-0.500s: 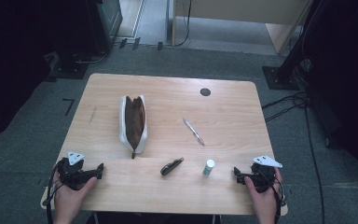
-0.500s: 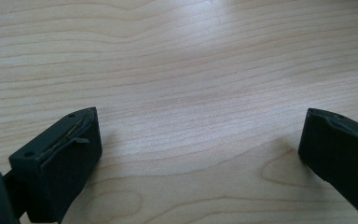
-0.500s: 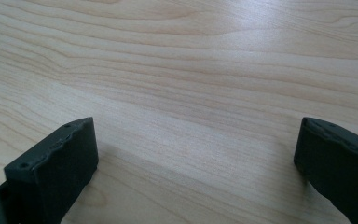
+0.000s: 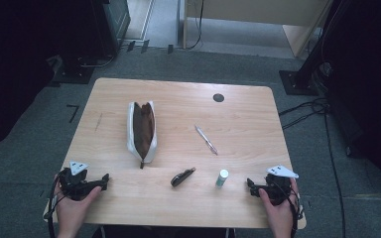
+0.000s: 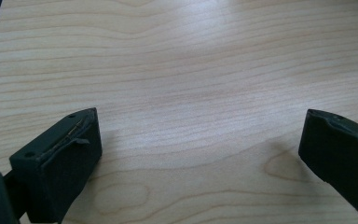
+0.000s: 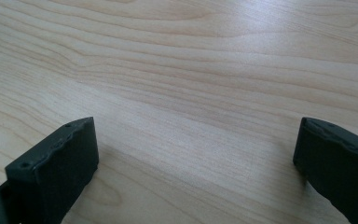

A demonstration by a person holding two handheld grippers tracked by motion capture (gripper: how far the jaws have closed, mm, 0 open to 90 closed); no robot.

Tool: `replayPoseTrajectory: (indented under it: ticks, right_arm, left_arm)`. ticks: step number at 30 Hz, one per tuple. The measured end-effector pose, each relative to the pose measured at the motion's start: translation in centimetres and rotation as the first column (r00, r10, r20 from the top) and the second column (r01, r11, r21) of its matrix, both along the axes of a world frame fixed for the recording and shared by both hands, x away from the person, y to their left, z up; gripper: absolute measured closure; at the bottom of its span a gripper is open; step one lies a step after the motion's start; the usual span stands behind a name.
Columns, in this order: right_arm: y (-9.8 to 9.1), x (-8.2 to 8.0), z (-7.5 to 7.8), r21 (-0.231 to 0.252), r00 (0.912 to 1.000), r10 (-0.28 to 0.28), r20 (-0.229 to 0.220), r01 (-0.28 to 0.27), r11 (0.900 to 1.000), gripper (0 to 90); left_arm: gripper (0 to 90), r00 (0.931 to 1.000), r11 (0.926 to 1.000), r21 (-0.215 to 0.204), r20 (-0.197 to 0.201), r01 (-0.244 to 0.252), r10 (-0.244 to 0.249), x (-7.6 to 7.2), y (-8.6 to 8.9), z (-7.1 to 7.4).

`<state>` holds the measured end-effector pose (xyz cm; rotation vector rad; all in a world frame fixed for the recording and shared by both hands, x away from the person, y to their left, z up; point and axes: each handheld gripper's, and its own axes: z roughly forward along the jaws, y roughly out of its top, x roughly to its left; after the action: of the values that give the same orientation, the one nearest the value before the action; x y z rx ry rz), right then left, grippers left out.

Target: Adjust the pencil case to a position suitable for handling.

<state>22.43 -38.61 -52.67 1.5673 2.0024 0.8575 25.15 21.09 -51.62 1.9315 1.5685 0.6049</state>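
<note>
An open pencil case [image 4: 142, 130], white outside and brown inside, lies on the wooden table [image 4: 178, 106] left of centre. A pen [image 4: 206, 139] lies to its right. A small dark folded tool [image 4: 182, 177] and a little white tube with a green end [image 4: 222, 178] sit nearer the front edge. My left gripper [image 4: 105, 180] rests at the front left corner, held by a hand, open. My right gripper [image 4: 250, 187] rests at the front right, beside the tube, open. Each gripper view has bare wood between wide-apart jaws [image 5: 200, 135] [image 6: 196, 140].
A black round cable hole [image 4: 219, 97] sits near the table's far edge. Around the table is grey carpet with black stand bases [image 4: 297, 79] and cables [image 4: 317, 111] at the right, and dark equipment at the left.
</note>
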Motion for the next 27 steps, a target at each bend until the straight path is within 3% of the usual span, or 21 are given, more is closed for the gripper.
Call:
replayPoseTrajectory:
  ticks: [8,11,18,27]
  right_arm:
    - [0.0,0.0,0.0,0.000,1.0000,0.000,0.000,0.000,1.0000,0.0]
    - [0.0,0.0,0.0,0.002,1.0000,-0.001,-0.001,0.001,1.0000,0.0]
    - [0.0,0.0,0.0,0.000,1.0000,0.000,0.000,0.000,1.0000,0.0]
    - [0.0,0.0,0.0,0.000,1.0000,0.000,0.000,0.000,1.0000,0.0]
  left_arm:
    - [1.1,0.9987,0.9995,-0.022,0.045,0.025,-0.024,-0.2,-0.9,1.8]
    - [6.9,0.9961,0.9985,-0.044,0.084,0.032,-0.028,-0.3,-1.3,2.9]
    - [7.0,0.9887,0.9927,-0.091,0.134,0.079,-0.067,0.1,-2.9,5.4]
    - [7.7,0.9824,0.9863,-0.100,0.146,0.131,-0.116,1.2,-5.2,6.2]
